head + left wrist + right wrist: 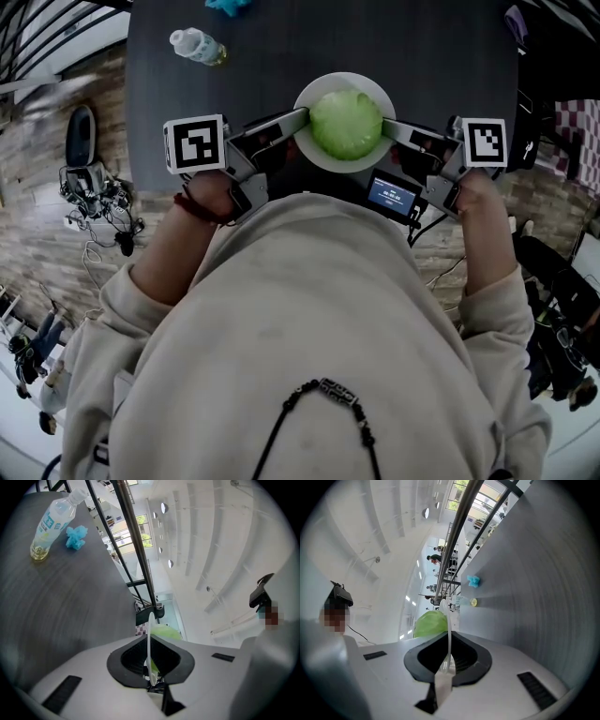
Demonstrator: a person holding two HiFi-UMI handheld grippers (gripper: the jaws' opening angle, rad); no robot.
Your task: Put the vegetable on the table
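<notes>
A round green vegetable [346, 124] lies on a white plate [322, 90] held over the near edge of the dark table [281, 56]. My left gripper [302, 120] is shut on the plate's left rim. Opposite it, my right gripper [387, 127] is shut on the right rim. In the left gripper view the plate [149, 629] shows edge-on between the jaws of that gripper [150, 665], with the vegetable [165, 633] beyond. In the right gripper view, the plate [449, 632] also stands edge-on in that gripper [449, 657], the vegetable [430, 623] to its left.
A plastic bottle [197, 46] lies at the table's far left, with a crumpled blue thing [228, 6] beyond it. The two also show in the left gripper view, bottle [51, 524] and blue thing [75, 536]. Cables [94, 202] lie on the floor to the left.
</notes>
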